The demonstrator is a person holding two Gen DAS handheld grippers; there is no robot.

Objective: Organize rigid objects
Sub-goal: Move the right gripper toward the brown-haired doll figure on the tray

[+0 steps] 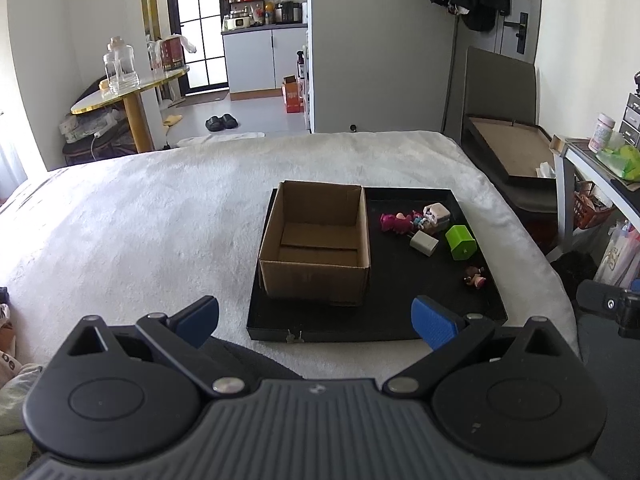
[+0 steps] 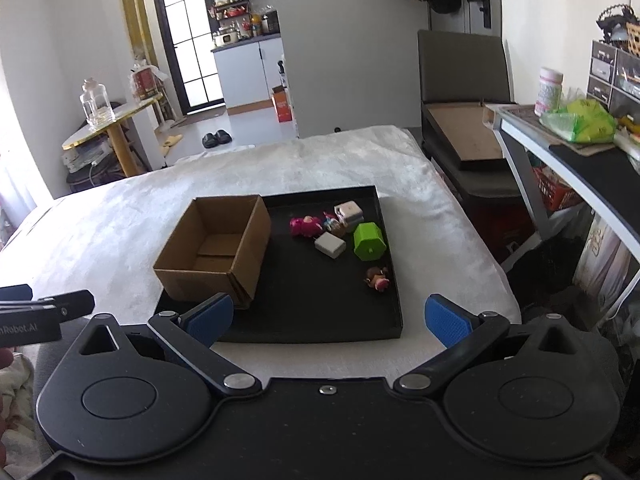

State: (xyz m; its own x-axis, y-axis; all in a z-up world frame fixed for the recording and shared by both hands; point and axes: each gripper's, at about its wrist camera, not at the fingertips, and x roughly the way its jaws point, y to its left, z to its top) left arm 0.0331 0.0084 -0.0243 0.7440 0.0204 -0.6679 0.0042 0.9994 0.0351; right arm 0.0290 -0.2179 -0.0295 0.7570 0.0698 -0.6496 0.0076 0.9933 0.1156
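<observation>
Both tongs [image 1: 316,322] [image 2: 328,322] agape, toys [image 2: 336,236] well beyond on tray [image 2: 320,320].

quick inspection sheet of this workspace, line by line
surface: white blanket on a bed, with a black tray on it
job's things: open cardboard box, empty, on the tray's left half; loose on the right half are a pink toy, white block, green house, small doll and a pale cube toy
clutter: nothing seen on the blanket beyond the tray
grippers: left gripper and right gripper both open, empty, short of the tray
cables: one under the round table
surroundings: kitchen behind, slippers on the floor, desk at right
</observation>
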